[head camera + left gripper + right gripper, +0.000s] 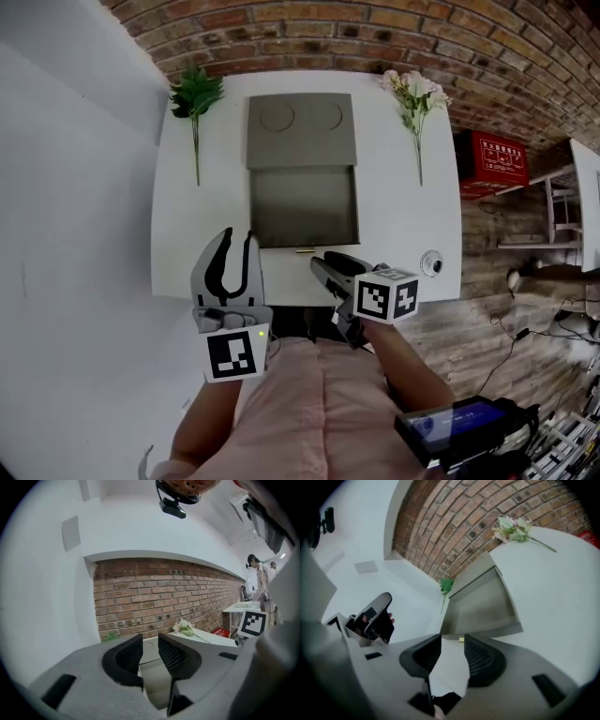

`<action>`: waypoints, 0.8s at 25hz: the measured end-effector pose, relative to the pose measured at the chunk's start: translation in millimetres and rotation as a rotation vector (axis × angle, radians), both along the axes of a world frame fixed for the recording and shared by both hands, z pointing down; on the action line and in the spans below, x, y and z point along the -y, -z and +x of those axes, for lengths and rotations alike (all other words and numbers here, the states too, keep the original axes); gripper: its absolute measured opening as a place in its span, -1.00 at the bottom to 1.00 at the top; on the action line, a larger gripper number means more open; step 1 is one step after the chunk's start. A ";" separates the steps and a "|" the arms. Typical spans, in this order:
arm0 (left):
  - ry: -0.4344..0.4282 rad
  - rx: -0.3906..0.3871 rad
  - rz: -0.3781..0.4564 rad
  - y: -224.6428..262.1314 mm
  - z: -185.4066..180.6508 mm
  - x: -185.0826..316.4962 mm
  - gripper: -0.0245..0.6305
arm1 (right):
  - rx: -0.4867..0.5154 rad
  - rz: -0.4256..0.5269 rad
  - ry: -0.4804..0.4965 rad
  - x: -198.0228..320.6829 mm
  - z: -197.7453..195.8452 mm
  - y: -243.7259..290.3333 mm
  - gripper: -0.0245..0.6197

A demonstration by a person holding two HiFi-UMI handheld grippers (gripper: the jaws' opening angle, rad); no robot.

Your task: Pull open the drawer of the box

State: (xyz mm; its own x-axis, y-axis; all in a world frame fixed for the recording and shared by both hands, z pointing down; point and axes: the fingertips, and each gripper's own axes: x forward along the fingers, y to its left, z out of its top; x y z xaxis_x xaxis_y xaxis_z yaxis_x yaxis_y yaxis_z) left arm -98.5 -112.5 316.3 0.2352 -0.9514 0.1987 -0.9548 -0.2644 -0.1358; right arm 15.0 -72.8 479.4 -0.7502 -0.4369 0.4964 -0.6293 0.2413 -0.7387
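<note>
White table, open drawer near table's front edge, box behind.

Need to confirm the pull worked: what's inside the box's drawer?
The drawer stands pulled out, showing only its bare grey floor. Any part tucked under the box is hidden.

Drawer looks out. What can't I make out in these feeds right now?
The handle: a tiny speck in head and right gripper views; shape unreadable.
The drawer front: left gripper view, hidden behind the body of the left gripper.
The round thing at the table corner: head view, too small to identify.
</note>
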 end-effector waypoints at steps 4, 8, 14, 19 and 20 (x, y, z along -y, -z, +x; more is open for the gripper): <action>-0.016 -0.013 0.097 47.3 8.9 11.6 -0.60 | -0.036 0.270 -0.023 30.1 9.7 83.3 -0.53; -0.071 -0.032 0.243 107.6 33.5 23.3 -0.60 | -0.147 0.606 -0.050 56.8 23.6 175.2 -0.62; -0.065 -0.053 0.361 160.0 40.9 35.8 -0.60 | -0.276 0.919 -0.138 71.9 33.8 259.2 -0.87; -0.061 -0.058 0.381 166.9 42.3 26.7 -0.76 | -0.366 0.978 -0.169 67.6 42.0 265.5 -0.91; -0.060 -0.059 0.377 165.6 43.1 26.0 -0.80 | -0.373 0.979 -0.179 67.9 45.0 264.9 -0.91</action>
State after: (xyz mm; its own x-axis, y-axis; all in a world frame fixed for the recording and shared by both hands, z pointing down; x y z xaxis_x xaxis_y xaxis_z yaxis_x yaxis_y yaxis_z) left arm -55.5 -138.4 150.7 0.2931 -0.9393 -0.1782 -0.9482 -0.2617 -0.1799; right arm 60.0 -140.7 214.5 -0.5085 -0.8593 0.0543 -0.8610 0.5079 -0.0258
